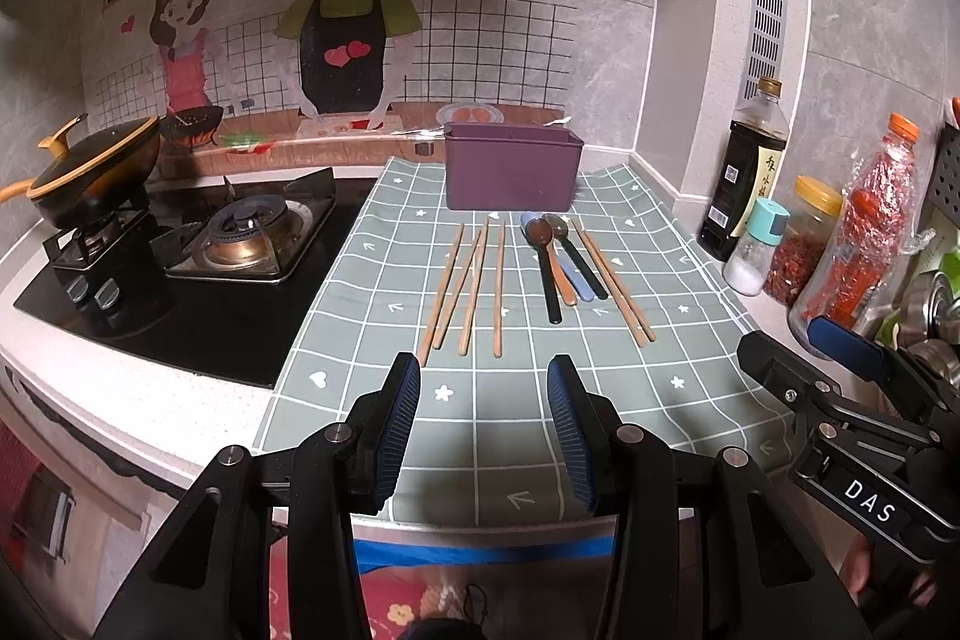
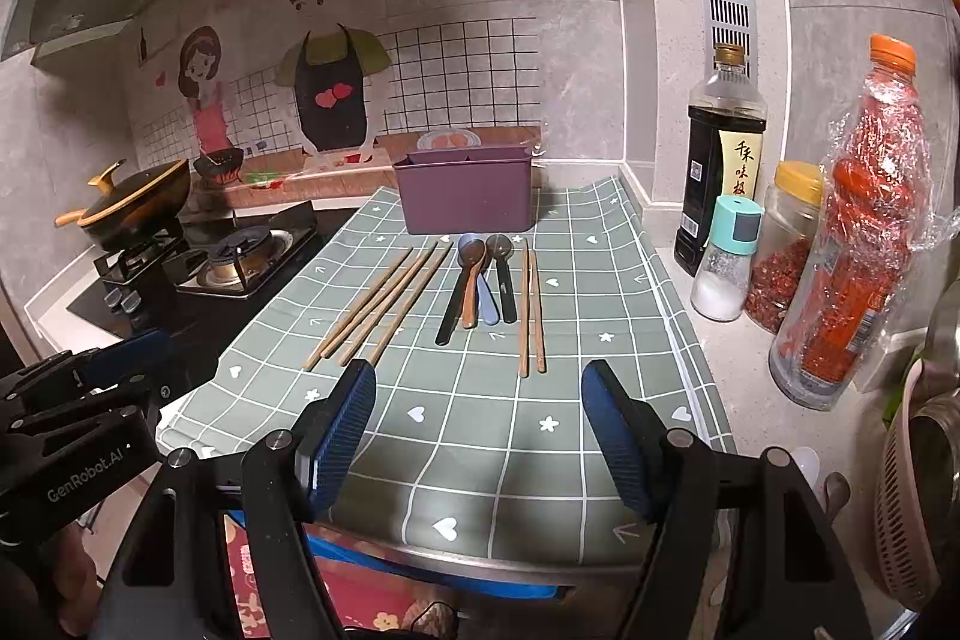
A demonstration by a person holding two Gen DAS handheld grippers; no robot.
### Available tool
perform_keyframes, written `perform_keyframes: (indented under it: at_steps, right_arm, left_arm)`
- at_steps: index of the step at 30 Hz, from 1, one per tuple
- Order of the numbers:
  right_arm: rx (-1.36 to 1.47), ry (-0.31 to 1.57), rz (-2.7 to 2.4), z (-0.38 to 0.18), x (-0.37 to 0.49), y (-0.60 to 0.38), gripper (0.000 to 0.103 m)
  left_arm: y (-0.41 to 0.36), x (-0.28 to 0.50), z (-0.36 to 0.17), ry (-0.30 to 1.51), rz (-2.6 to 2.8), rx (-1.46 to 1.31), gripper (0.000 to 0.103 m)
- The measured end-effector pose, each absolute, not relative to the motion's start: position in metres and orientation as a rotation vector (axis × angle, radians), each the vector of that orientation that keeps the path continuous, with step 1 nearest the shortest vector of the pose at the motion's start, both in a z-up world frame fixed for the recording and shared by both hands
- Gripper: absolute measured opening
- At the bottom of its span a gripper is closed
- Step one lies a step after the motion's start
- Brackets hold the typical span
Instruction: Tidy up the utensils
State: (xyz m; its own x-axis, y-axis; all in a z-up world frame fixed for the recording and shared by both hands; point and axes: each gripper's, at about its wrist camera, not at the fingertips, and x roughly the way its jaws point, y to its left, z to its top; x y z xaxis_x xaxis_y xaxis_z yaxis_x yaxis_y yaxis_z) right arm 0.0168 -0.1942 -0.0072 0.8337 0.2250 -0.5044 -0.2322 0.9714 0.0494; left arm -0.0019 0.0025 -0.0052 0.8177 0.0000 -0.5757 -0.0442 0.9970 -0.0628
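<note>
Green checked cloth [image 1: 492, 436] covers the counter, where chopsticks [image 1: 474, 286] and spoons [image 1: 555, 262] lie untouched near the far purple holder [image 1: 513, 175], so with left gripper [image 1: 483, 388] and right gripper [image 2: 480, 394] both wide and empty, a first pick probably comes next.

Wall mural [image 1: 360, 10], 12 o'clock: large black Chinese lettering, "有你在的地方 就是家"; smaller line under the heart-hands sketch, too small to read.

Right gripper [image 1: 840, 358], 4 o'clock in the left view: white "DAS".

Left gripper [image 2: 129, 349], 8 o'clock in the right view: "GenRobot.AI".

Dark sauce bottle [image 2: 720, 160], 2 o'clock: label with vertical Chinese characters, only partly legible; QR code on its side.
</note>
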Motion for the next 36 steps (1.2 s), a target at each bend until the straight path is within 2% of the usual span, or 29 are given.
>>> perform_keyframes:
  at_steps: [36]
  right_arm:
    - [-0.007, 0.543, 0.236, -0.0104, 0.0181, -0.2003, 0.069]
  left_arm:
    - [-0.0034, -0.0038, -0.0093, 0.626, 0.021, -0.081, 0.045]
